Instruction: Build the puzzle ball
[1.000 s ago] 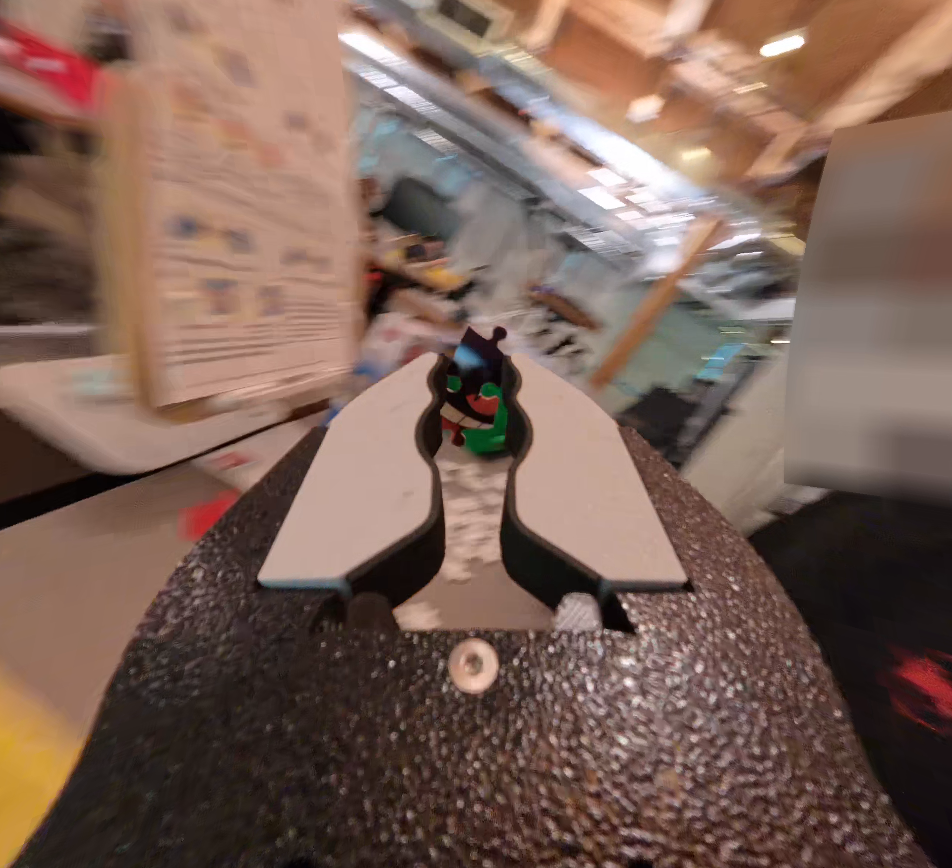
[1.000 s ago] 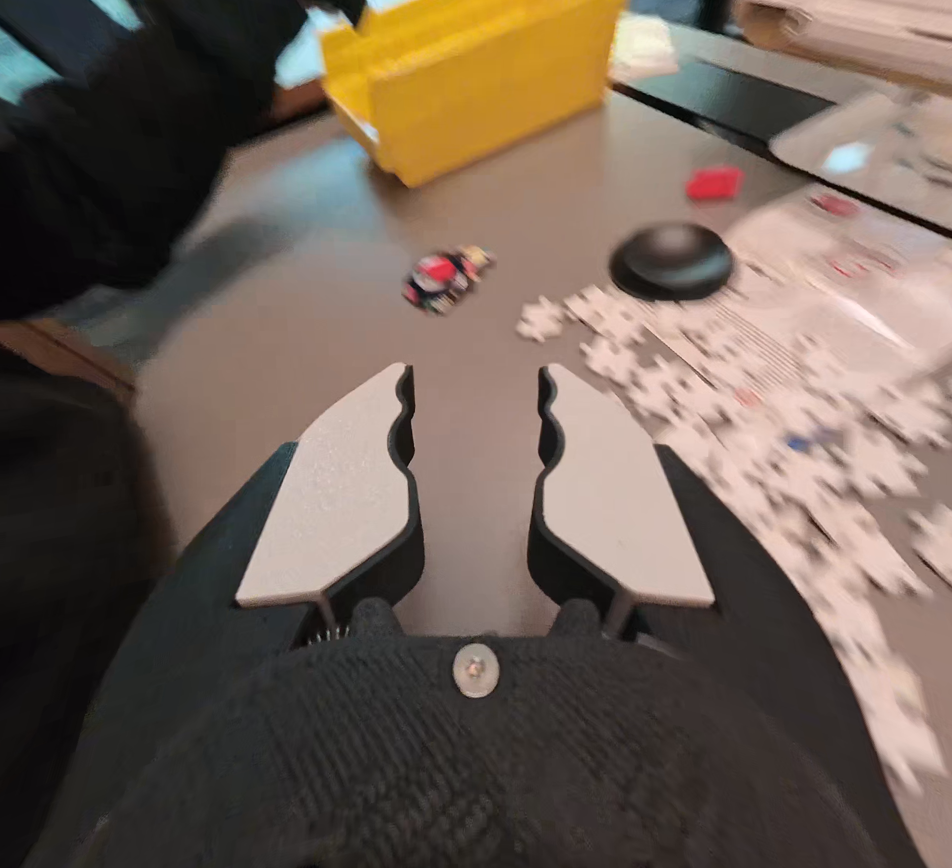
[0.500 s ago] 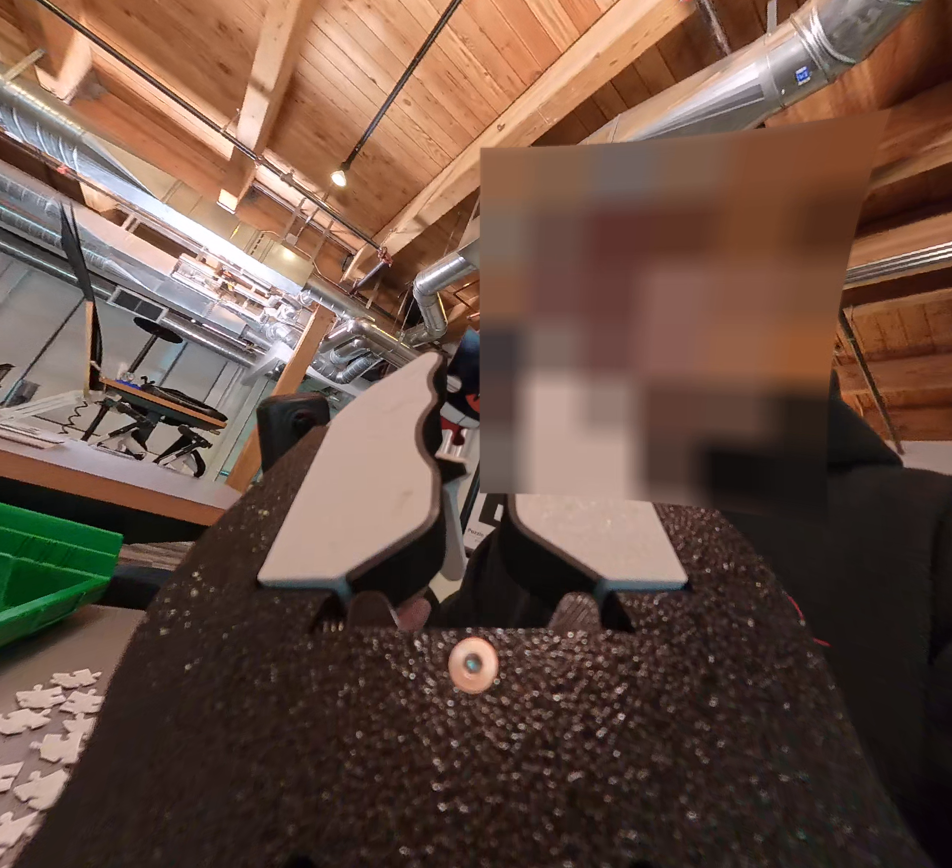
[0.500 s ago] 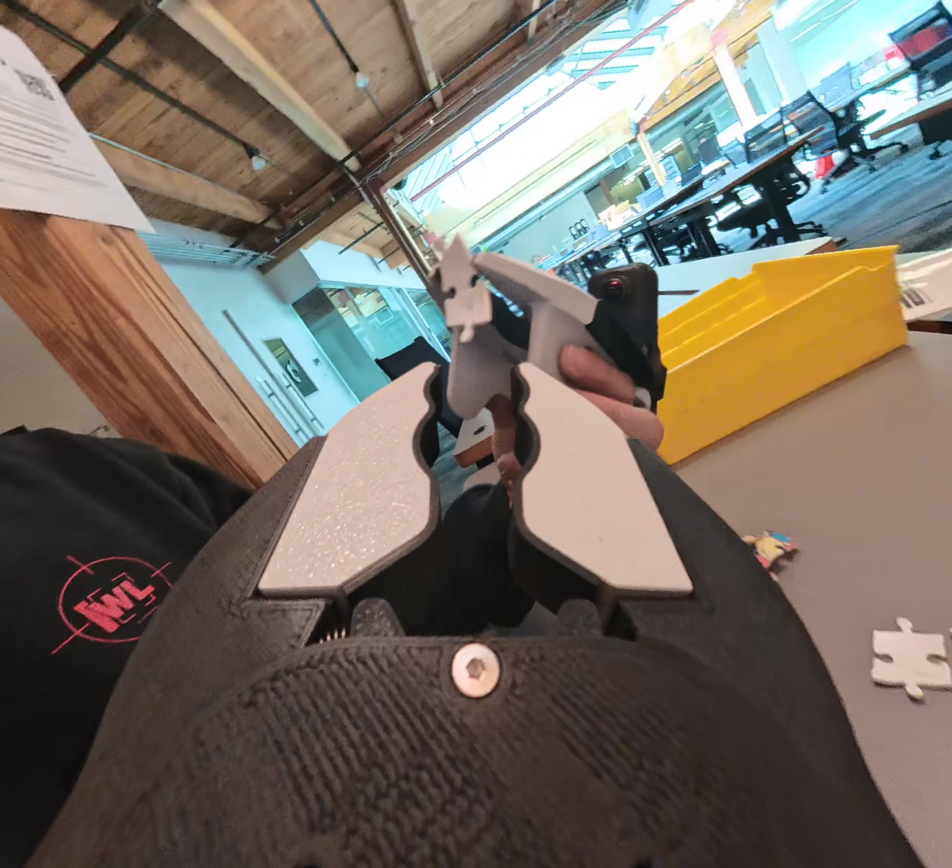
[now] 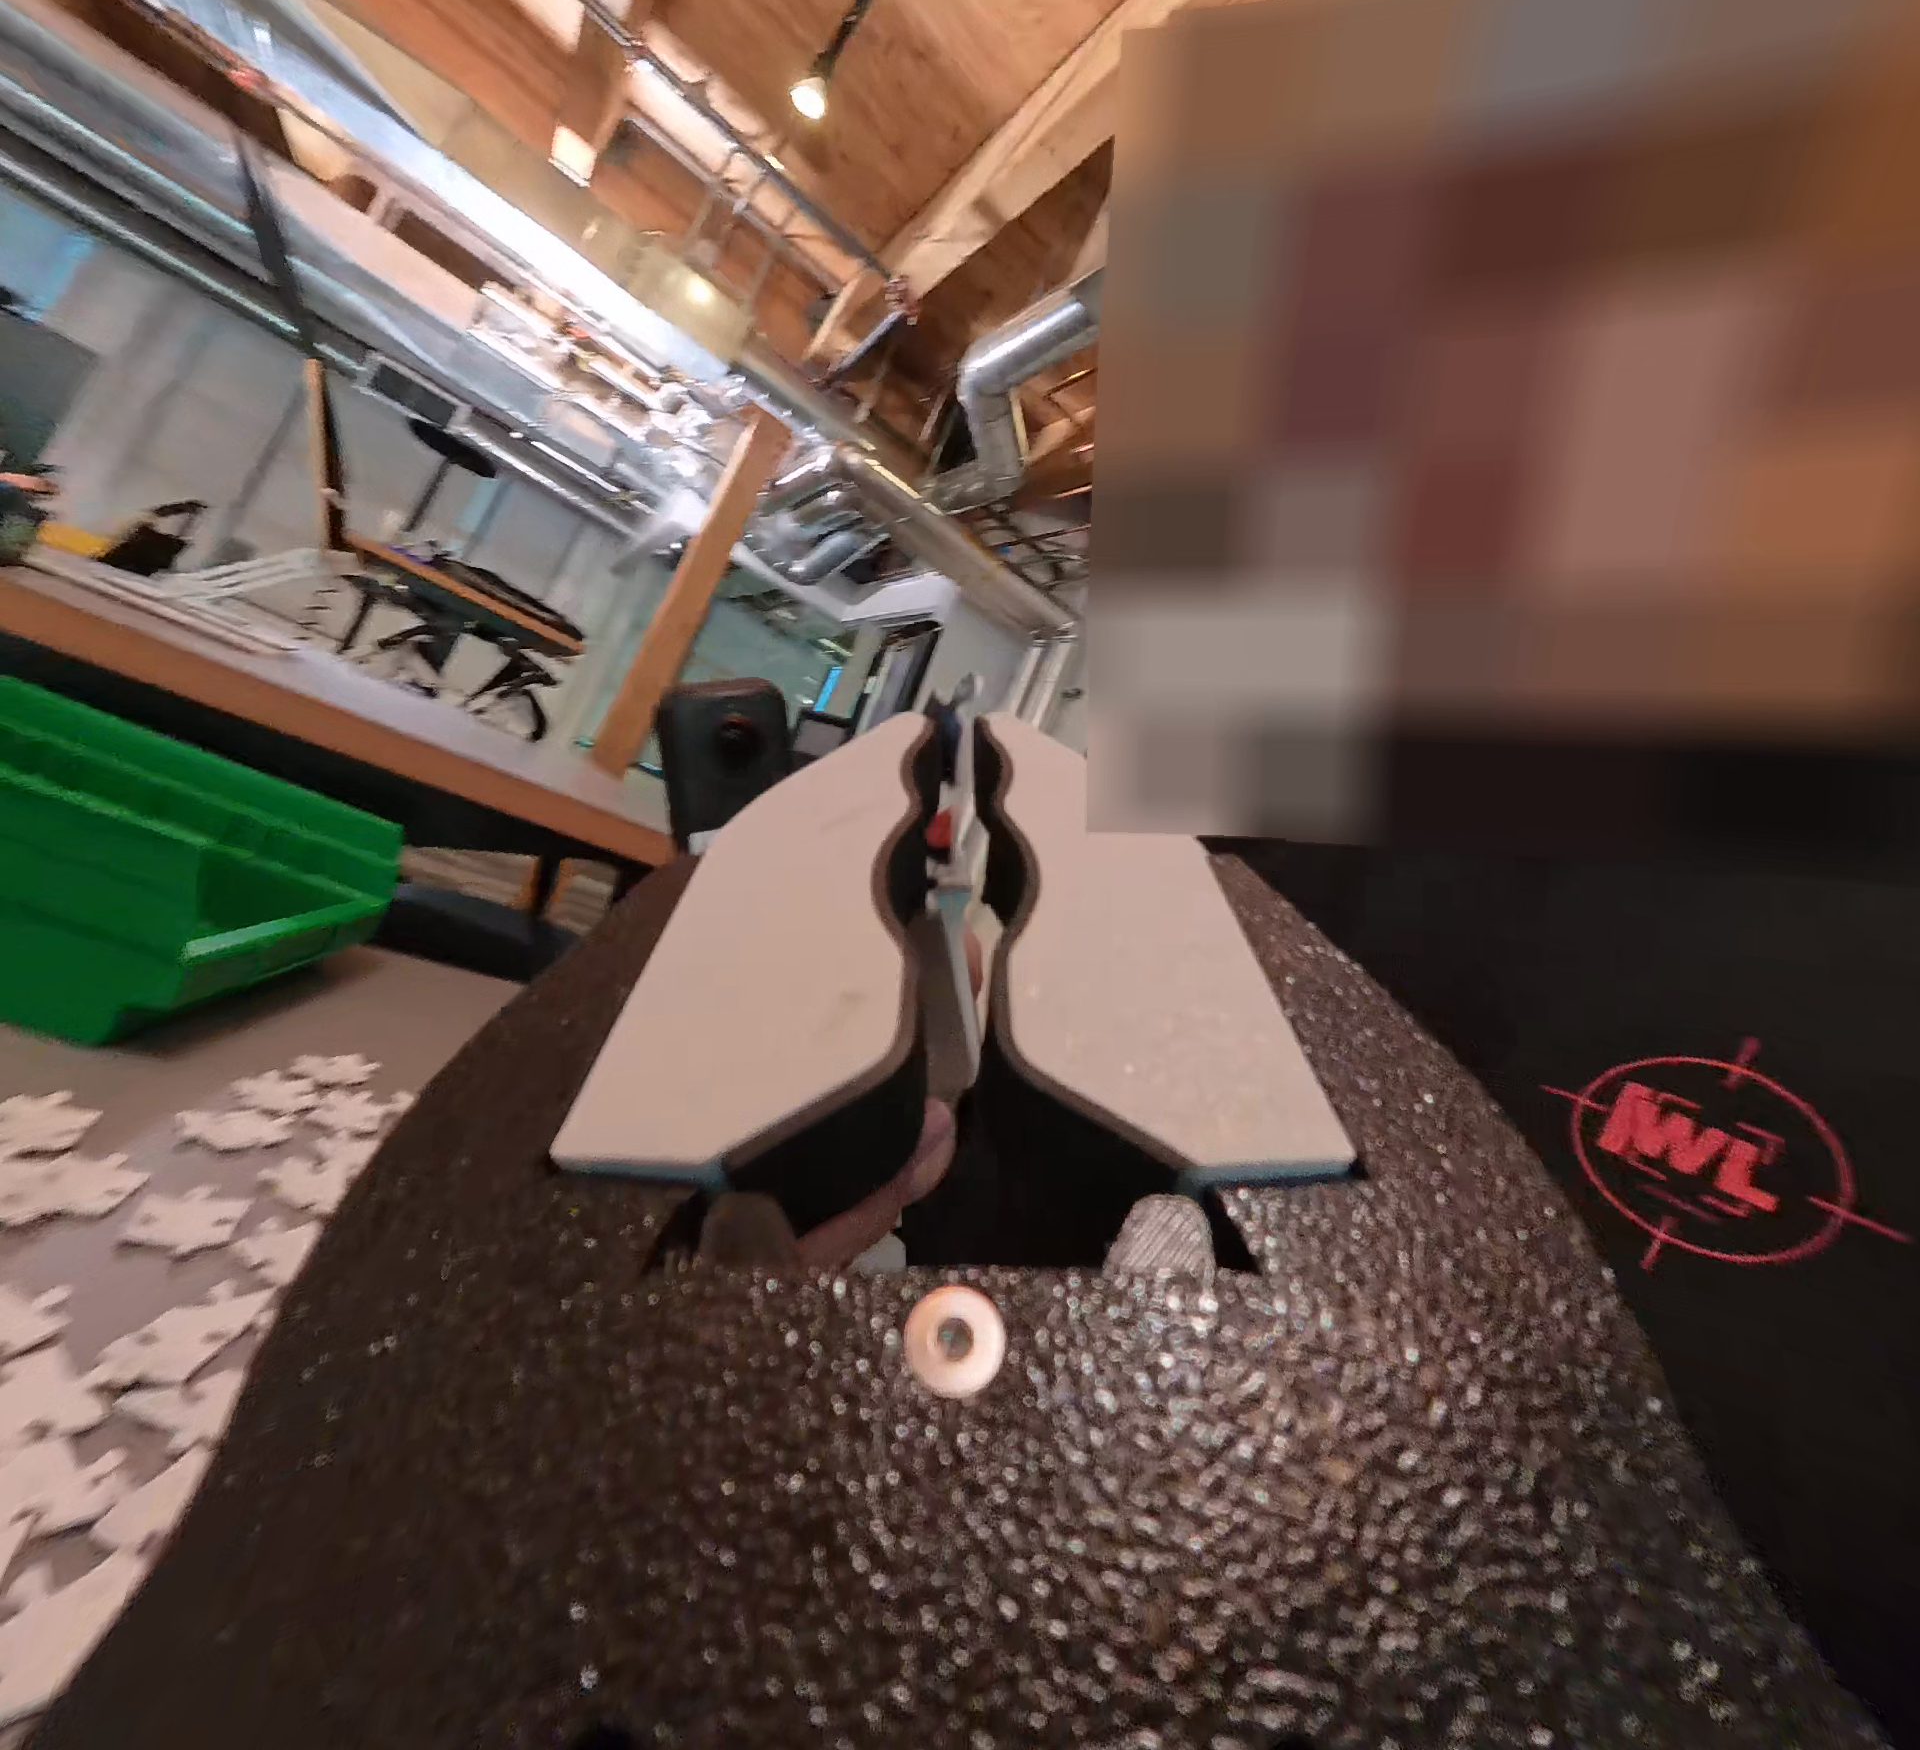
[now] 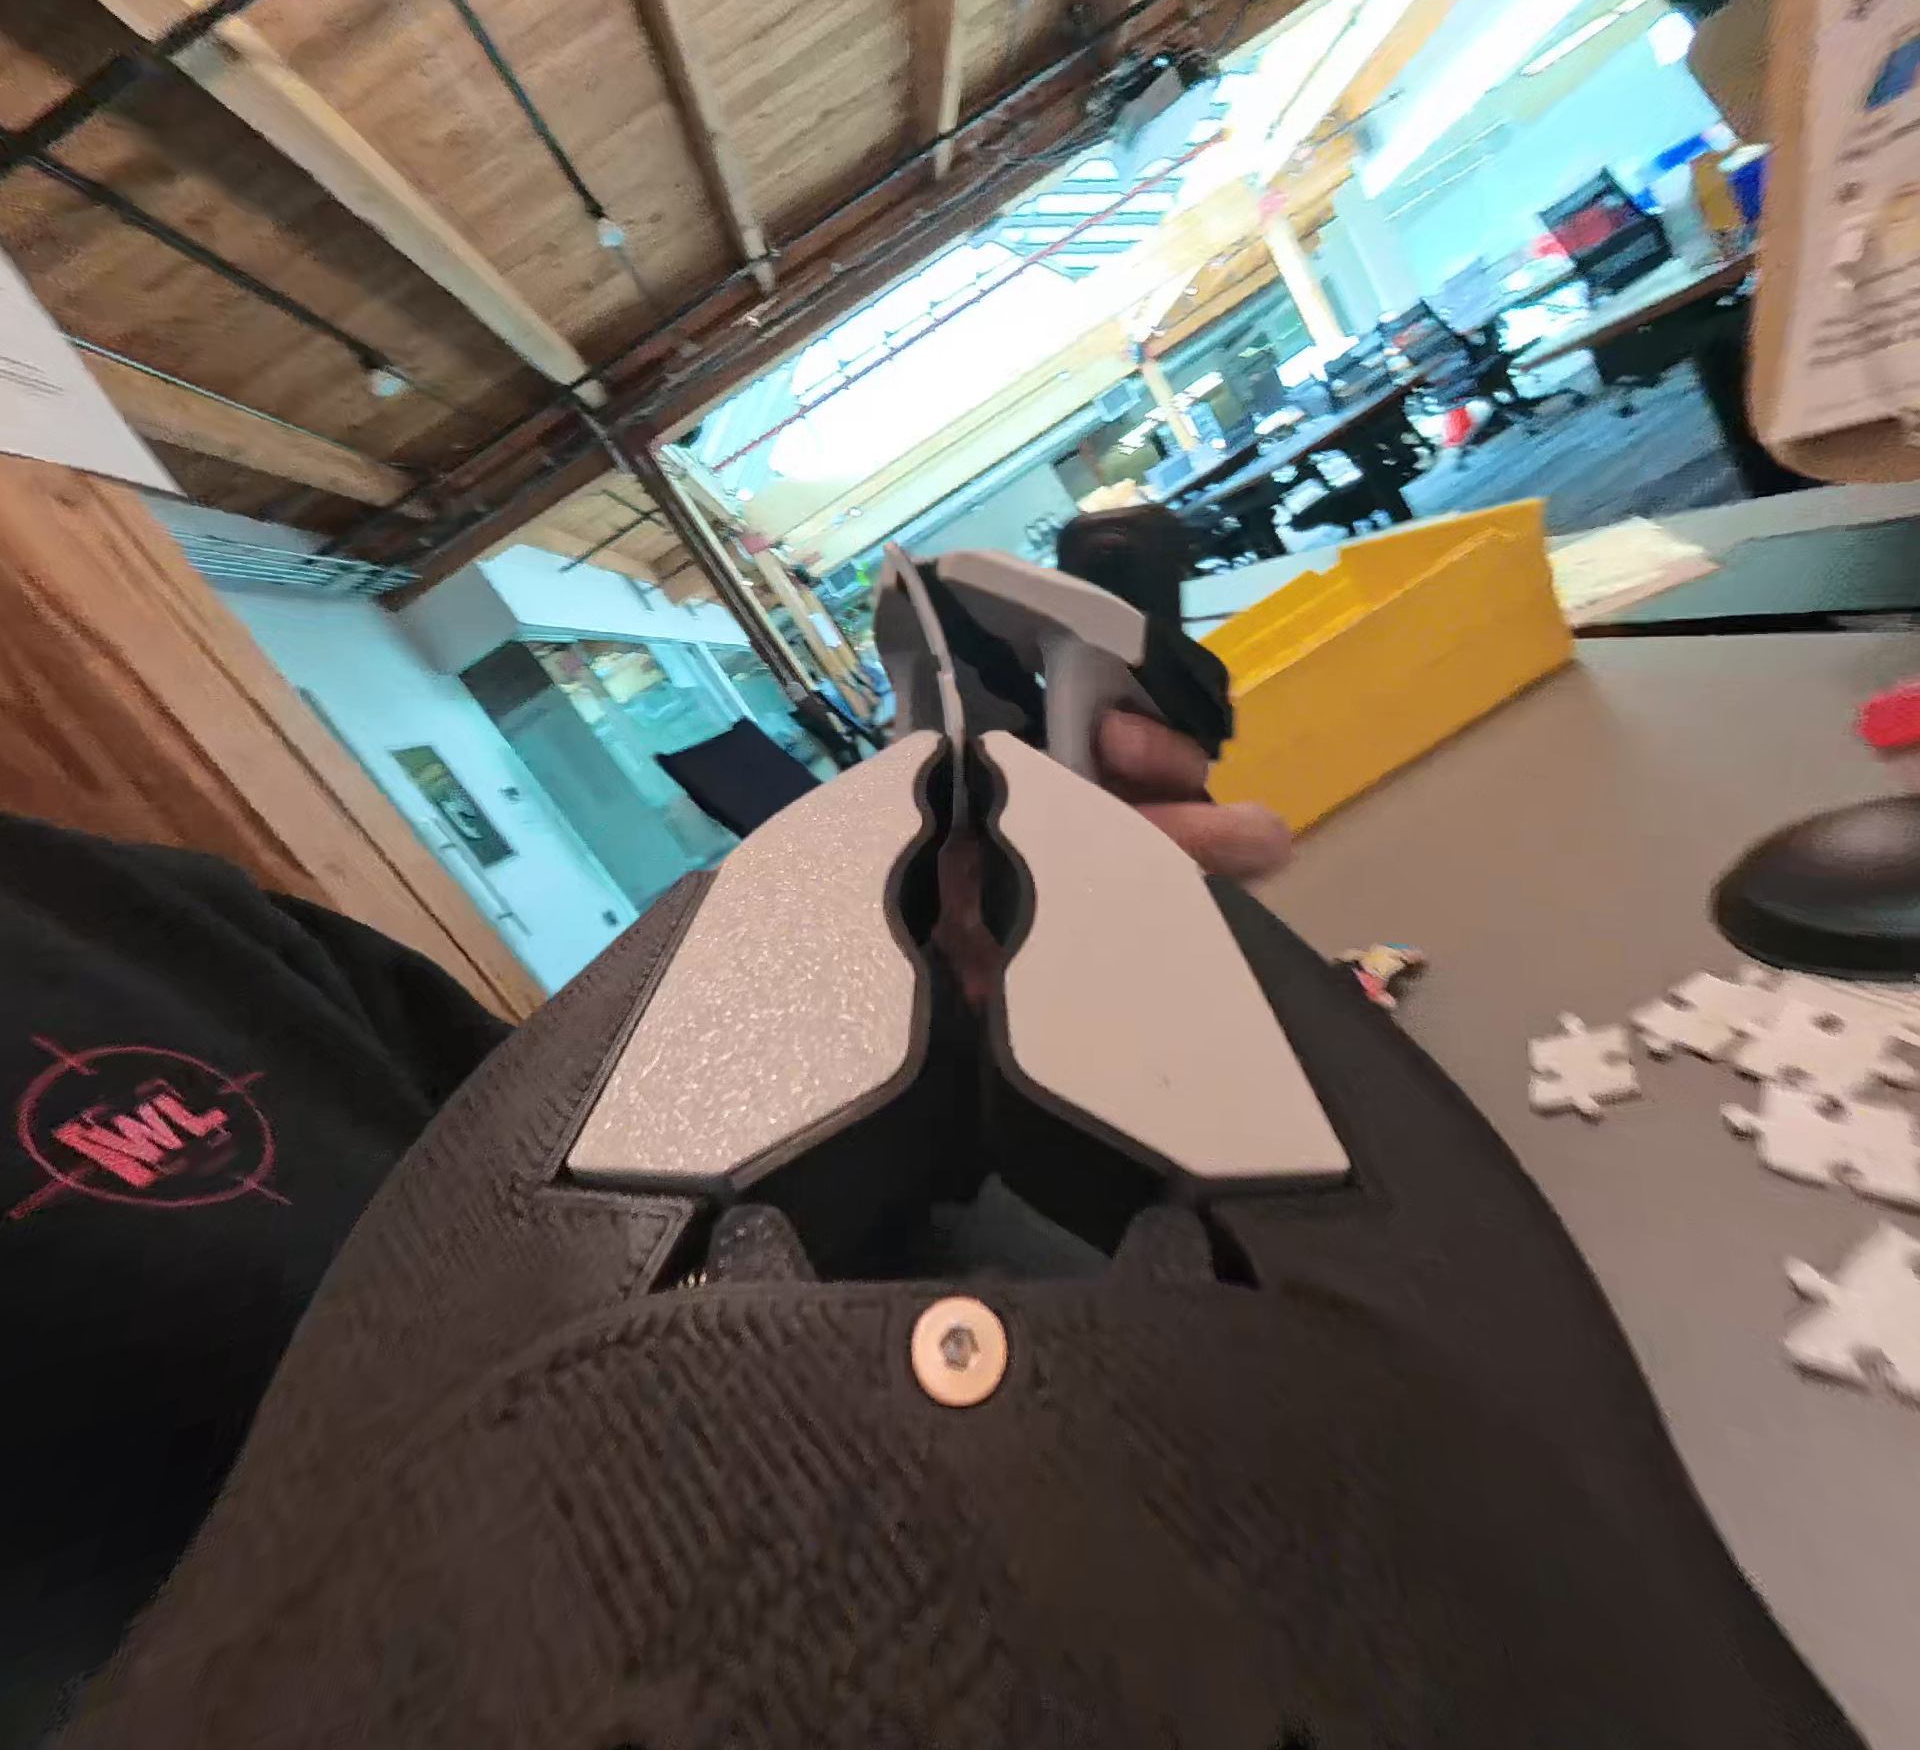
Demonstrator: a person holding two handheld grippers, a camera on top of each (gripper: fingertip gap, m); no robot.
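Observation:
My left gripper (image 5: 956, 736) is shut on a thin puzzle piece (image 5: 954, 833), which I see edge-on between its fingers, with a white back and a dark and red printed side. My right gripper (image 6: 961, 750) is shut on a thin piece (image 6: 963, 791), also edge-on. Both are held up in the air, tip to tip in front of a person's chest. The left gripper (image 6: 925, 594) and the hand (image 6: 1174, 791) holding it show just beyond my right fingertips. I cannot tell whether it is one piece or two joined pieces. Several white pieces (image 6: 1766, 1066) lie on the table.
A yellow bin (image 6: 1392, 661) stands at the table's back, with a black round base (image 6: 1849, 890), a small red thing (image 6: 1893, 713) and one coloured piece (image 6: 1382, 960) nearby. A green bin (image 5: 156, 879) and more white pieces (image 5: 156, 1212) show in the left wrist view. A black shirt (image 5: 1662, 1077) is close by. The grippers are tip to tip, or close to it.
The right gripper, open over the table a second ago, has risen and shut on the piece. The left gripper has lifted its piece and turned toward the right one.

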